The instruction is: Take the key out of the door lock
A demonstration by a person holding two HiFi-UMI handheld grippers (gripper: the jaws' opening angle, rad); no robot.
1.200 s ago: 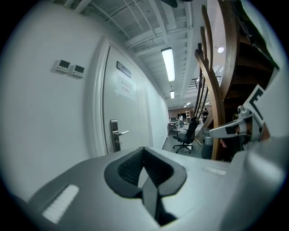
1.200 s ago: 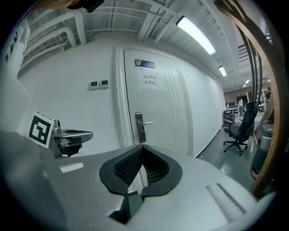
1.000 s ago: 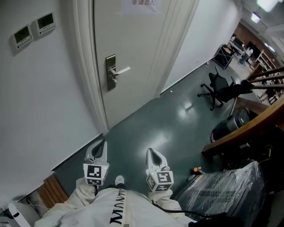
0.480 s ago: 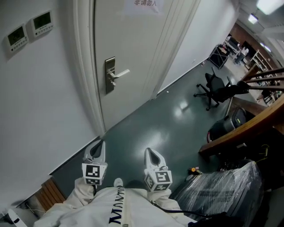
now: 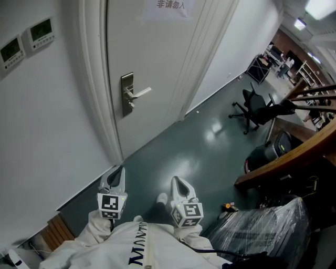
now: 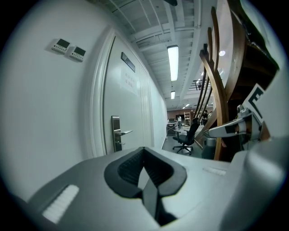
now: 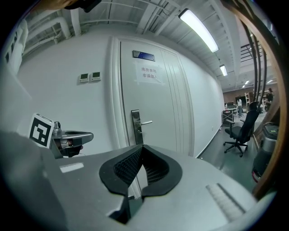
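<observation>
Barely started: left claw (image 5: 117, 172) and right claw (image 5: 178, 183) both closed, empty, well short of the lock (image 5: 127, 94). Can't see the key from here — whole extraction remains.

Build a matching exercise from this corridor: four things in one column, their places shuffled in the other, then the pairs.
Things
1. lever handle
2. office chair
3. paper notice
4. wall panels

Places
A. on the wall, left of the door frame
B. at the top of the door
C. on the dark green floor, far right
D. on the metal plate at the door's left edge

Pairs: 1-D, 2-C, 3-B, 4-A
</observation>
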